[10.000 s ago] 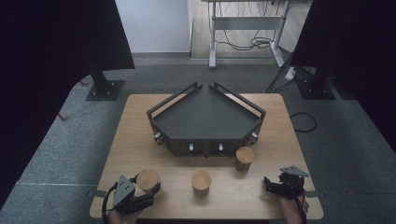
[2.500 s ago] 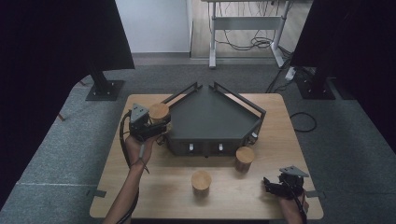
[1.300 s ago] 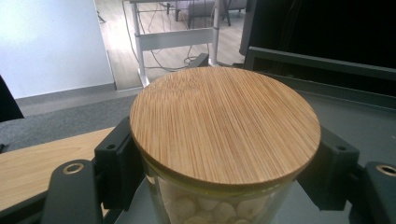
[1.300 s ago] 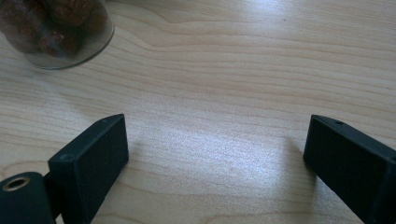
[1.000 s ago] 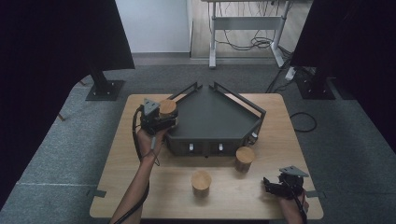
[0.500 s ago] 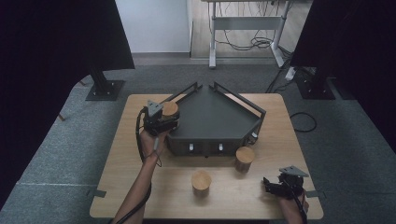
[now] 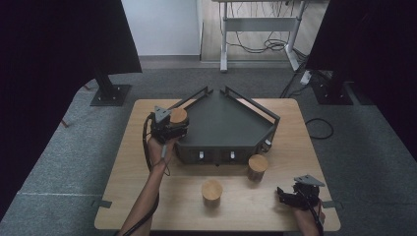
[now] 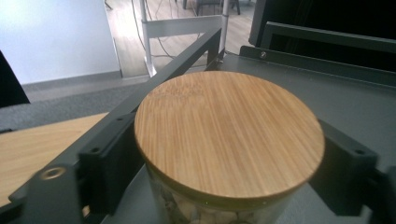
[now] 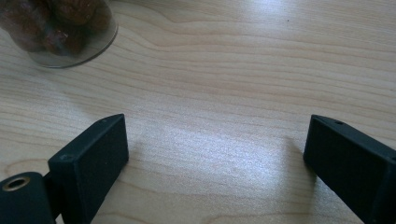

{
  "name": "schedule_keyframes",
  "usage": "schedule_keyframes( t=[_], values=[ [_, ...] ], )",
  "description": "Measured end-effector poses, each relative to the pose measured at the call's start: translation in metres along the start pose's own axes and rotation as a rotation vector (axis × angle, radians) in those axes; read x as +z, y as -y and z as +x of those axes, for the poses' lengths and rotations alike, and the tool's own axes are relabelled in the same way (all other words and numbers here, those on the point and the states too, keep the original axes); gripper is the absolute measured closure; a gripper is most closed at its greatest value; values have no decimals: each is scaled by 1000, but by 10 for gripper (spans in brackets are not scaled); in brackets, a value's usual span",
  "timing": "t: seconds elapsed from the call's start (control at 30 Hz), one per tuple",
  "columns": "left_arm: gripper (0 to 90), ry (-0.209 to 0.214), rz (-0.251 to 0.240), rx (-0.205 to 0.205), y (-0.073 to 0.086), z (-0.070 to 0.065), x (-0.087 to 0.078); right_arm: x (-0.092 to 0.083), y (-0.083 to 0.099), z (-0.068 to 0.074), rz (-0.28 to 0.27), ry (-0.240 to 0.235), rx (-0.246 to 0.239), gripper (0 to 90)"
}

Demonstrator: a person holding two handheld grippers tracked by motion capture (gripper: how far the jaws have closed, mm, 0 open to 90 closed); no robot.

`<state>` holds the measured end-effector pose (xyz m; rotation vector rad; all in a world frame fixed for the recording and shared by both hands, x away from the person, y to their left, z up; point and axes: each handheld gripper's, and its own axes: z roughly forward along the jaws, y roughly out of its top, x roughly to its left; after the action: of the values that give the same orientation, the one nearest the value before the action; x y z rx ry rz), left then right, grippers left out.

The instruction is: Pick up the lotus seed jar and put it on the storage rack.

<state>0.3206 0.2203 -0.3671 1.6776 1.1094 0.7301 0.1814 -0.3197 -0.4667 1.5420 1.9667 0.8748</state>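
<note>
The left hand-held gripper (image 7: 169,127) sits at the dark tray's (image 7: 231,125) left corner, its jaws just opening, loosely flanking the bamboo-lidded jar (image 8: 229,140) that stands inside the tray rim. The right hand-held gripper (image 7: 295,196) rests wide and empty on the worktop's (image 7: 147,196) near right corner.

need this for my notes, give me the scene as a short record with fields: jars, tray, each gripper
work in hand: jars with bamboo lids go from table into dark tray
jar in tray: jar stands at the tray's left corner, between the left gripper jaws
left gripper: jaws have just been opening, jar between them
jars on table: two, middle jar and right jar in front of the tray
right gripper: open, nothing between the jaws, low over the table
</note>
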Motion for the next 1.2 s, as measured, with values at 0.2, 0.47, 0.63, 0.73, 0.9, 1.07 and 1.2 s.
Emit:
schedule_keyframes(
  t=[0.2, 0.47, 0.63, 0.73, 0.9, 1.07, 1.2],
  values=[
    [52, 5, 0, -8, 1, 3, 0, 0, 0, 0, 0, -1, -1, 59],
    [36, 20, -7, -1, 1, 2, -3, 0, 0, 0, 0, -1, -1, 59],
    [37, 19, -9, 1, 3, 1, -7, 0, 0, 0, 0, -1, -2, 59],
    [38, 19, -9, 5, 3, 1, -9, 0, 0, 0, 0, -1, -2, 59],
    [39, 19, -15, 4, 5, 3, -15, 0, 0, 0, 0, -1, -2, 59],
    [39, 23, -18, 5, 5, 4, -20, 0, 0, 0, 1, -2, -1, 59],
    [39, 28, -23, 11, 4, 4, -24, 0, 0, 0, 0, -1, -1, 59]
  ],
)
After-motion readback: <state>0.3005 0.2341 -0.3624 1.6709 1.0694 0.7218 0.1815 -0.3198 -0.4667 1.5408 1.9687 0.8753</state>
